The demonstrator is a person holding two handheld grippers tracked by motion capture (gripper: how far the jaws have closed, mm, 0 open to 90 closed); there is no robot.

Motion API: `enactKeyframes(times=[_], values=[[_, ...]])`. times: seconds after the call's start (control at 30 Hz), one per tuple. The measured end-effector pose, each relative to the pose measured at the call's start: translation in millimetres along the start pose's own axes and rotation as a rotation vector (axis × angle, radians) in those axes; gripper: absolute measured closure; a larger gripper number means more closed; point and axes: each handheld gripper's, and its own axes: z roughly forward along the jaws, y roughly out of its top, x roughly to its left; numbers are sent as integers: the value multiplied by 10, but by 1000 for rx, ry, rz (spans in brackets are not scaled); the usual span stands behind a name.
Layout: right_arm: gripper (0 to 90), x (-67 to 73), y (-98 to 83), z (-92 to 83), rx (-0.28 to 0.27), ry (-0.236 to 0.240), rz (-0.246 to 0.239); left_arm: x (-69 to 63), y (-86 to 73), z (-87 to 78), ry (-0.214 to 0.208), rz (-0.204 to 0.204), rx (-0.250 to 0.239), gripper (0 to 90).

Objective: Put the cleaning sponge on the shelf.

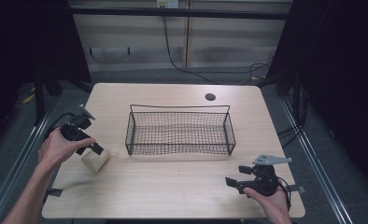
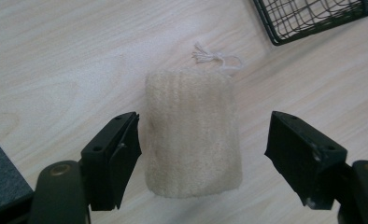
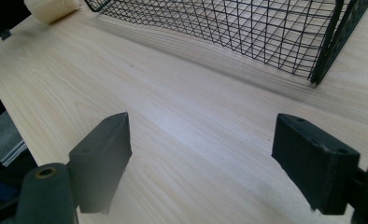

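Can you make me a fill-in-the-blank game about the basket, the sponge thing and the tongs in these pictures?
1. The black wire basket has ___ inside it.
2. The beige knitted sponge with a string loop lies between the open jaws of the ___ tongs.
3. The right tongs are ___, with bare light wooden table between the jaws.
4. The sponge lies ___ the basket, on the table.

Missing words: nothing; left; open; outside

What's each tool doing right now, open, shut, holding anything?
Left tool: open, jaws either side of the loofah pad, not clamped on it.
Right tool: open, holding nothing, bare table between its jaws.
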Motion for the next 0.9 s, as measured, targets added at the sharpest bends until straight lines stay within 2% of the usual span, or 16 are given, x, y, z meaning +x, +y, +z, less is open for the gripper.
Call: enactKeyframes(times=[0.17, 0.27, 0.47, 0.63, 0.77, 0.8, 0.9], values=[[195, 1, 1, 3, 3, 0, -1, 4, 8, 64, 2, 6, 26, 244], [196, 0, 1, 4, 4, -2, 0, 13, 9, 117, 17, 3, 45, 232], [196, 1, 0, 7, 7, -1, 1, 2, 26, 210, 6, 12, 66, 222], [196, 1, -1, 9, 7, 1, -1, -7, 49, 272, 14, 22, 88, 222], [194, 2, 0, 9, 3, 8, -4, -4, 48, 327, 21, 16, 106, 218], [194, 4, 0, 9, 3, 10, -3, 8, 42, 347, 29, -3, 111, 219], [194, 5, 1, 12, 7, 8, -2, 27, 35, 379, 37, -23, 114, 229]])
